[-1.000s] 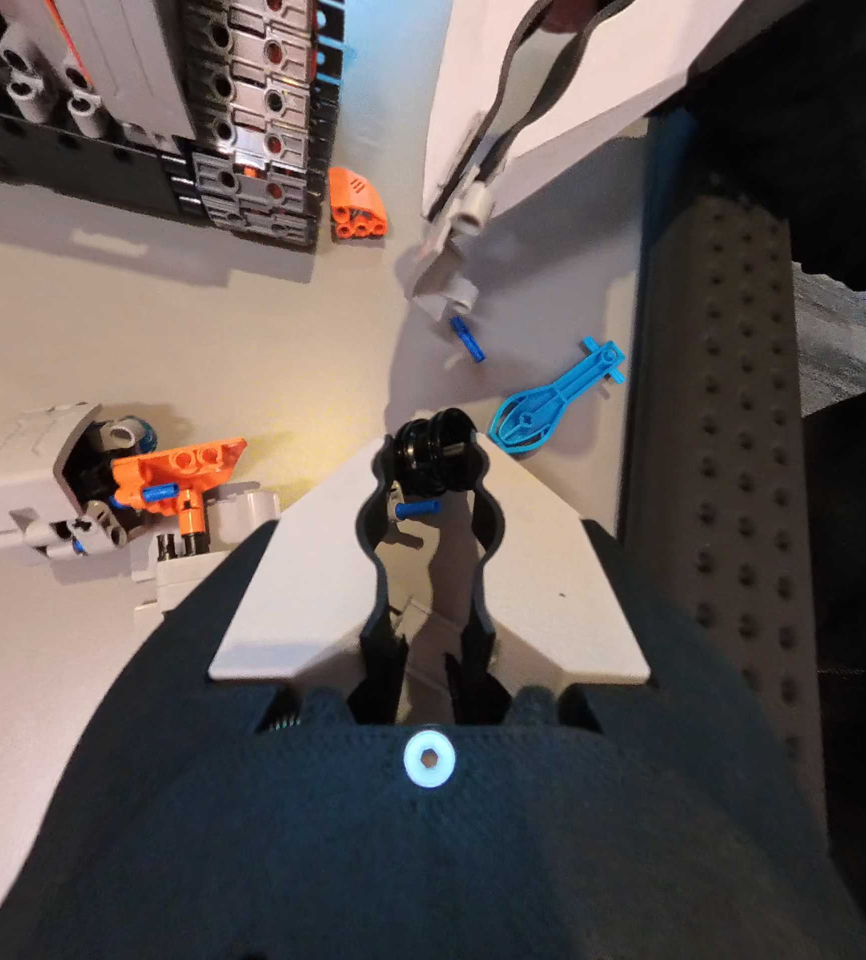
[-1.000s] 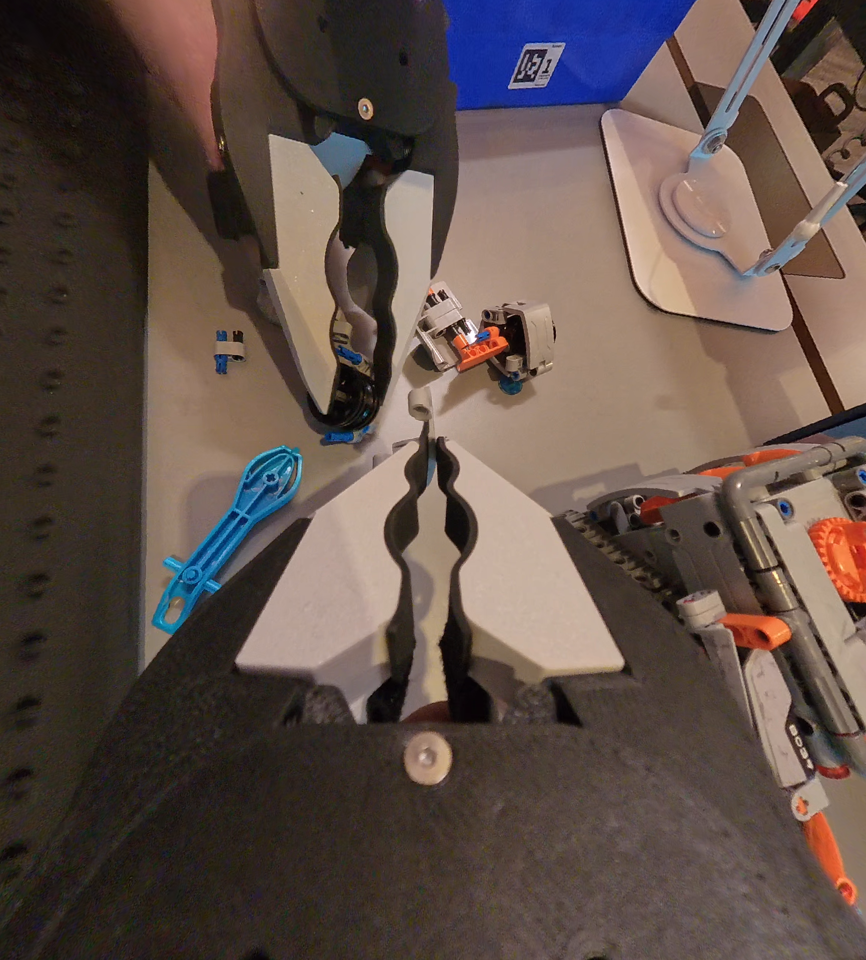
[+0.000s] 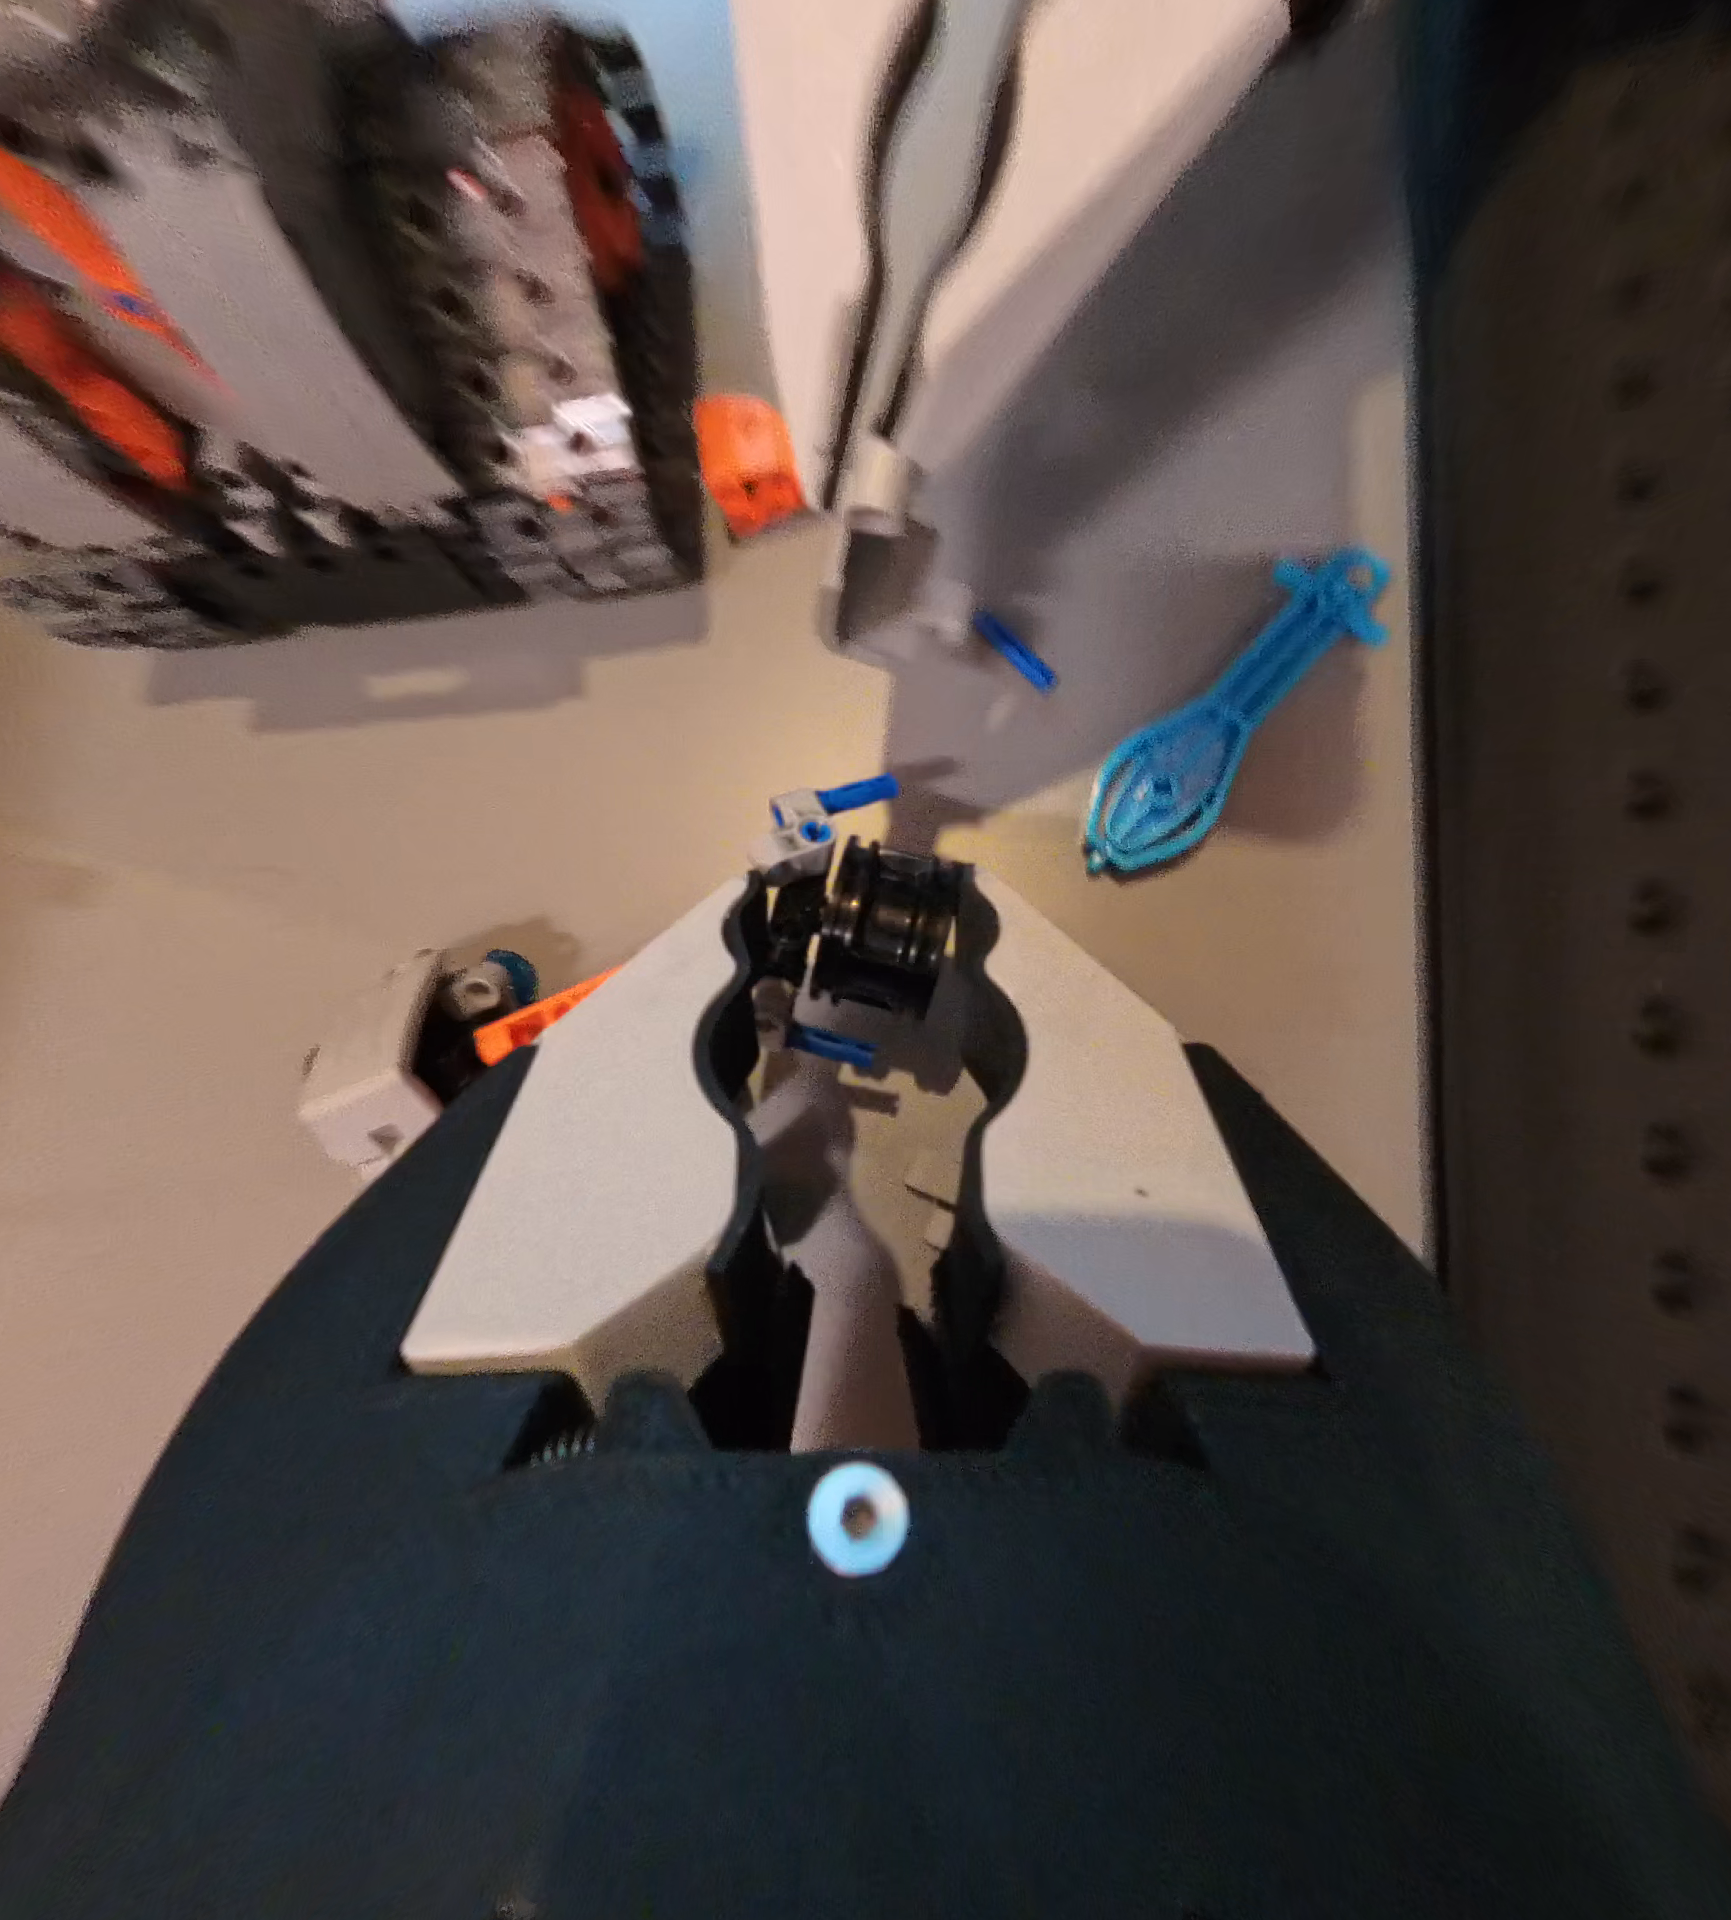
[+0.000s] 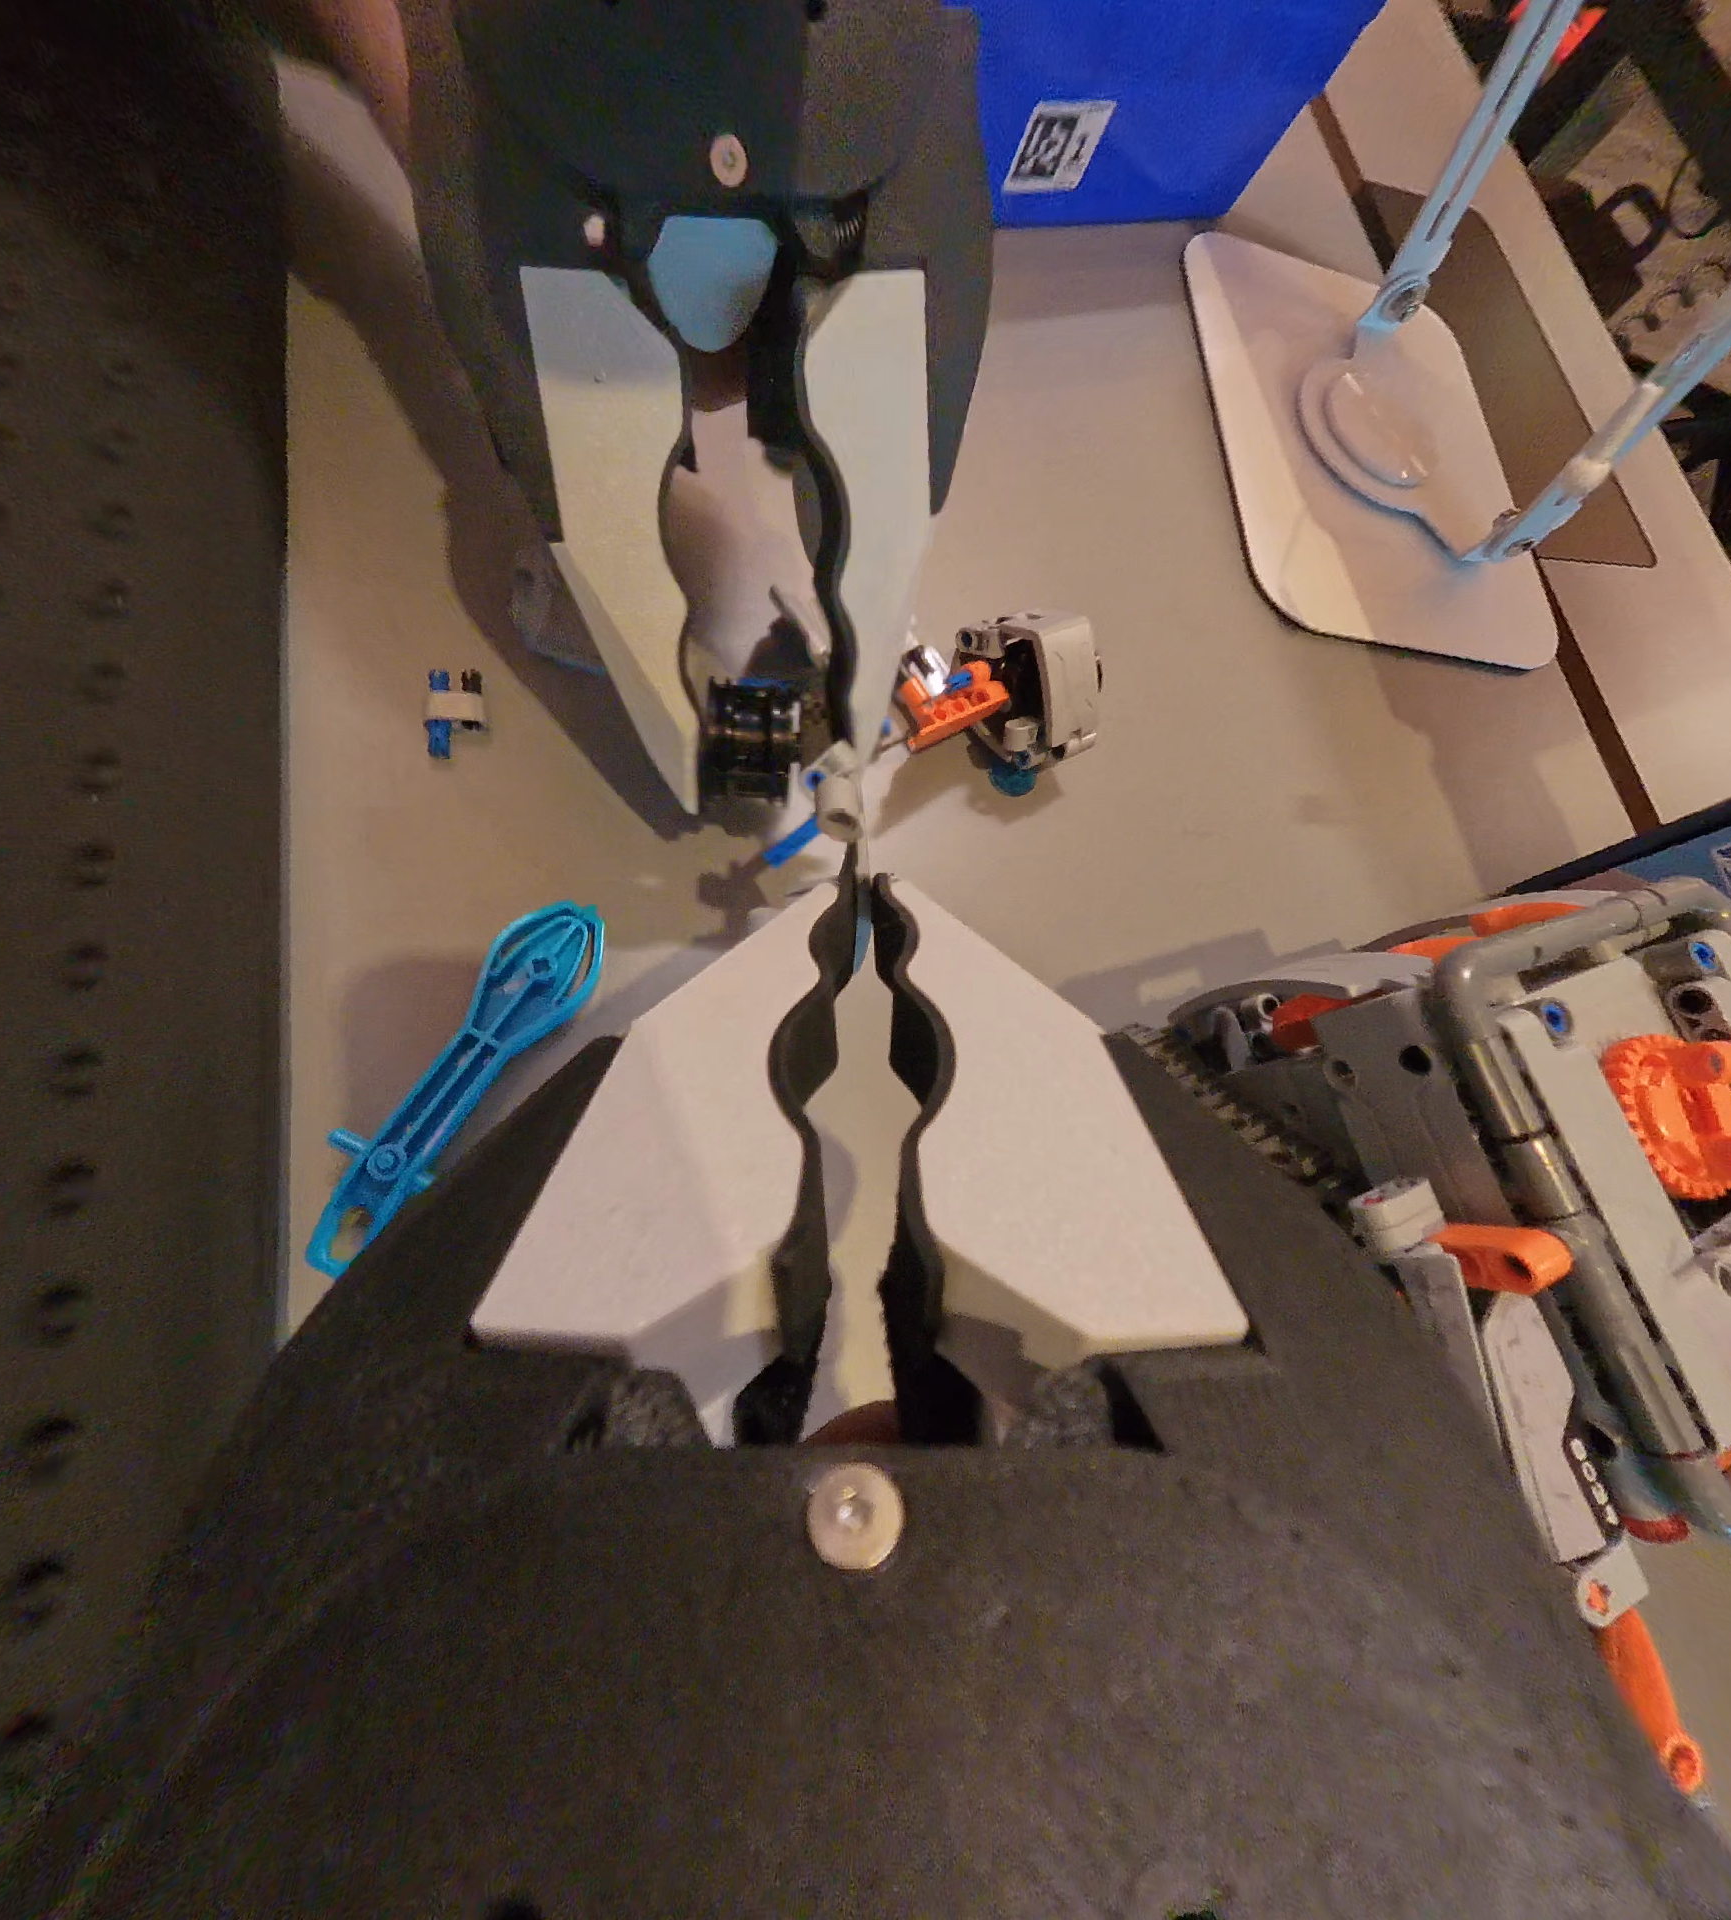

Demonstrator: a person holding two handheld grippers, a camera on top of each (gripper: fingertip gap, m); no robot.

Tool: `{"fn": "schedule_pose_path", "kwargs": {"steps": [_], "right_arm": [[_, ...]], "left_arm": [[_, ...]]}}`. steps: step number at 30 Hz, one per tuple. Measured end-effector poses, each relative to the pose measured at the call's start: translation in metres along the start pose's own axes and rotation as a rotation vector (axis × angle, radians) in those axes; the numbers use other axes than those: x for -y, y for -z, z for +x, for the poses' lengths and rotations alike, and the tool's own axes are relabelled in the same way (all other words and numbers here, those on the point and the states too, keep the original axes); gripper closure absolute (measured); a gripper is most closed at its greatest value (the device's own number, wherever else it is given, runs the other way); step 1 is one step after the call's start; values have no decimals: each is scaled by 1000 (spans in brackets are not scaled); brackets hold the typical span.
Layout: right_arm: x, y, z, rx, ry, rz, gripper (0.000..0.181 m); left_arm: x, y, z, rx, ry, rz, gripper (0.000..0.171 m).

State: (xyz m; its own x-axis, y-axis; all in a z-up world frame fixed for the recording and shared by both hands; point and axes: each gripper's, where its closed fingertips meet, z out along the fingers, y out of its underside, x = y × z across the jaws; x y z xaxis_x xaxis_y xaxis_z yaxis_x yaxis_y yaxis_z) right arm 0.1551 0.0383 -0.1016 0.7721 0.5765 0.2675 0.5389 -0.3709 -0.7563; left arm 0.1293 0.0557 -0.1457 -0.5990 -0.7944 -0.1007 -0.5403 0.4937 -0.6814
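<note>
Over the desk [image 4: 1204, 831], my left claw [image 3: 861, 894] pinches a black wheel [image 3: 887, 925] at its very tips, with a small grey-and-blue pin fitting [image 3: 801, 831] jutting from the wheel's side. My right claw [image 4: 861, 883] is pressed together on a grey connector piece [image 4: 840, 808], held just in front of the wheel. I cannot tell whether the two parts touch.

In the right wrist view, a blue lever tool [image 4: 466, 1070] lies below and left of the wheel, and a loose pin piece [image 4: 450, 707] lies left of it. A small grey-and-orange sub-assembly [image 4: 1027, 686] sits just right of the wheel, and the large grey-and-orange model [image 4: 1567, 1195] stands well off to its lower right.

Both holds are thin fingertip pinches on small parts, so as I judge it they call for steady, even pressure and no twisting. The left wrist view is motion-blurred, so fine alignment is better read from the right one.
</note>
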Motion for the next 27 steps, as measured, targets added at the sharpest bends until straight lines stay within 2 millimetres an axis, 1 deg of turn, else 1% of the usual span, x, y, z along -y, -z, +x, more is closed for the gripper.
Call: {"fn": "schedule_pose_path", "kwargs": {"steps": [3,6,8,12,16,19,21,24,27], "right_arm": [[3,1,4,-13,-42,19,181],[7,0,9,-39,-82,44,181],[13,1,13,-67,-108,78,181],[26,9,26,-130,-163,176,181],[30,17,36,-172,-194,232,181],[34,21,41,-202,-209,266,181],[34,21,44,-215,-224,271,181],[31,20,46,-228,-248,260,181],[34,21,45,-209,-270,286,181]], "left_arm": [[18,15,-14,79,73,161,139],[32,28,-24,139,94,279,139],[40,33,-24,129,107,338,139],[55,44,-31,192,89,434,139],[70,59,-37,244,85,522,140],[77,61,-37,234,85,548,140],[78,56,-35,228,76,533,140],[79,54,-34,260,32,520,140],[81,54,-34,282,19,521,140]]}}
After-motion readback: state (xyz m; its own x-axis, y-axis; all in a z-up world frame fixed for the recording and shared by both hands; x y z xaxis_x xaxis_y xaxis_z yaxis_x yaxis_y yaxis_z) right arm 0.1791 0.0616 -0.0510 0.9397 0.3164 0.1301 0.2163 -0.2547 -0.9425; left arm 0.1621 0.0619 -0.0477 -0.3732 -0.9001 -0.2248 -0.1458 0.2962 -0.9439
